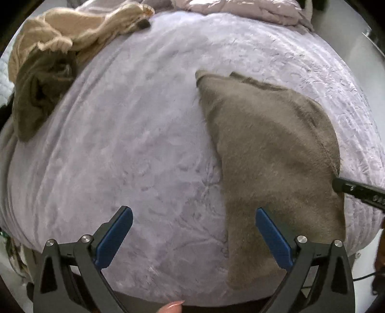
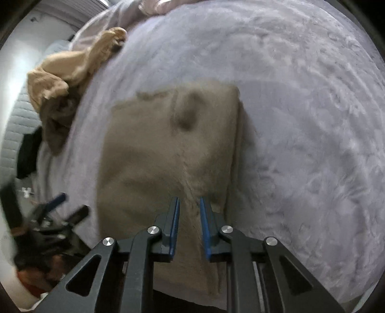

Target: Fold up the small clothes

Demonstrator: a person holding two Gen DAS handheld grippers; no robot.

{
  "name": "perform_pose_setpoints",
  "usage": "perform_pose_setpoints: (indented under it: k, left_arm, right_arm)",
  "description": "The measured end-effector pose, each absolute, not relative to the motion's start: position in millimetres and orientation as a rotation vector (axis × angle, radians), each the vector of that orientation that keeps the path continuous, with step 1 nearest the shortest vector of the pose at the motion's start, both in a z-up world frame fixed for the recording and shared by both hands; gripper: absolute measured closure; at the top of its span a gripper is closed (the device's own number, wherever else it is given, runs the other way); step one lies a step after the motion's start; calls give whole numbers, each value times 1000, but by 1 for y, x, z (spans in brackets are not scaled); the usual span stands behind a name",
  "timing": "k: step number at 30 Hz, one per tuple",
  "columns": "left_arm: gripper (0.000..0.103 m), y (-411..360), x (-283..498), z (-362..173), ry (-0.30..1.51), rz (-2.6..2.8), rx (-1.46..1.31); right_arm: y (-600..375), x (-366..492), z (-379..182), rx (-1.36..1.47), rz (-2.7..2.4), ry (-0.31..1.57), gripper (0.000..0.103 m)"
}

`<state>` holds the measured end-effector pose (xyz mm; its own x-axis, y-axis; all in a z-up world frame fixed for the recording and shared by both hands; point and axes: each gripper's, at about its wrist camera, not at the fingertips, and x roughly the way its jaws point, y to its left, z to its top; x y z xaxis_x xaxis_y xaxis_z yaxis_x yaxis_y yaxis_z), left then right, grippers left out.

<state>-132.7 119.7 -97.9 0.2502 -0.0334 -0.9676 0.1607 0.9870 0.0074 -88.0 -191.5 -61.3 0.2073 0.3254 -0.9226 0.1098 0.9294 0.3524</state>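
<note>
A grey-brown fuzzy garment (image 1: 269, 149) lies folded flat on the lavender bed cover (image 1: 134, 134); it fills the middle of the right wrist view (image 2: 168, 149). My left gripper (image 1: 193, 214) is wide open and empty, hovering at the garment's left edge, its right finger over the cloth. My right gripper (image 2: 189, 204) is nearly closed, its blue pads a narrow gap apart over a raised ridge of the garment's near edge; whether they pinch the cloth is unclear. Its black tip shows at the garment's right side in the left wrist view (image 1: 356, 189).
A heap of beige and dark brown clothes (image 1: 60, 48) sits at the far left of the bed, also in the right wrist view (image 2: 72, 69). A crumpled pale duvet (image 1: 240, 9) lies at the head. The bed's near edge (image 1: 192, 298) is close below.
</note>
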Motion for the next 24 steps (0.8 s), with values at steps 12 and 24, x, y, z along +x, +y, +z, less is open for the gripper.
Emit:
perform_pose_setpoints:
  k: [12, 24]
  left_arm:
    - [1, 120, -135, -69, 1355, -144, 53]
    - [1, 107, -127, -46, 1343, -175, 59]
  right_arm:
    - [-222, -118, -66, 489, 49, 1428, 83]
    - [-198, -111, -25, 370, 15, 1448, 46]
